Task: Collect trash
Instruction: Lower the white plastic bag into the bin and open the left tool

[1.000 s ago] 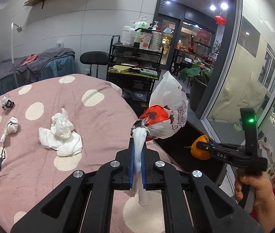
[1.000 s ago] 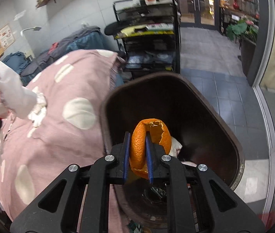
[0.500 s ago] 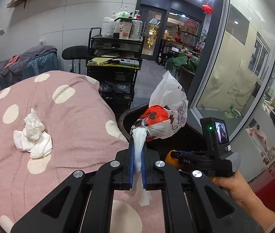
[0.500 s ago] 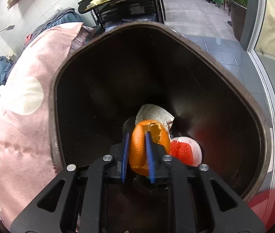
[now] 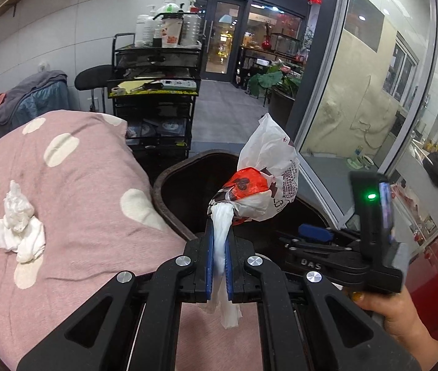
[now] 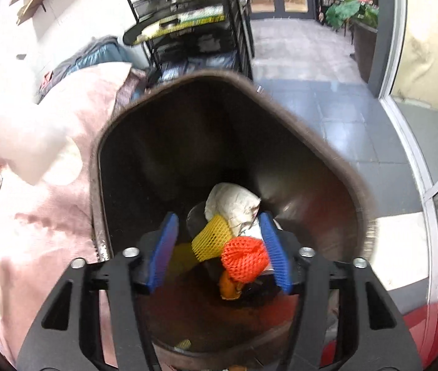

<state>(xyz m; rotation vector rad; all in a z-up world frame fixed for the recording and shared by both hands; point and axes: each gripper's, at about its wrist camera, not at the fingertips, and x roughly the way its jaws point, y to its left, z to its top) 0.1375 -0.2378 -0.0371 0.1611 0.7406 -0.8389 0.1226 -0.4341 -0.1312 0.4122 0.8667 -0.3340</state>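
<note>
The plastic bag (image 5: pixel 265 182), bulging above the left gripper (image 5: pixel 218 259), could snag the bin (image 6: pixel 280 117) rim when released, since only its twisted neck is clamped between the fingers; the right gripper (image 6: pixel 219 250) hangs spread wide over the bin, the orange peel (image 6: pixel 228 287) lying below, between its fingers; crumpled tissue (image 5: pixel 18 232) waits on the bed (image 5: pixel 80 185), frame left.

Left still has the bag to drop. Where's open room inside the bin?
In the trash bin, the far half toward the rim is bare dark wall. The bottom is crowded: crumpled paper, yellow net, orange net. The right gripper hangs open above them.
</note>
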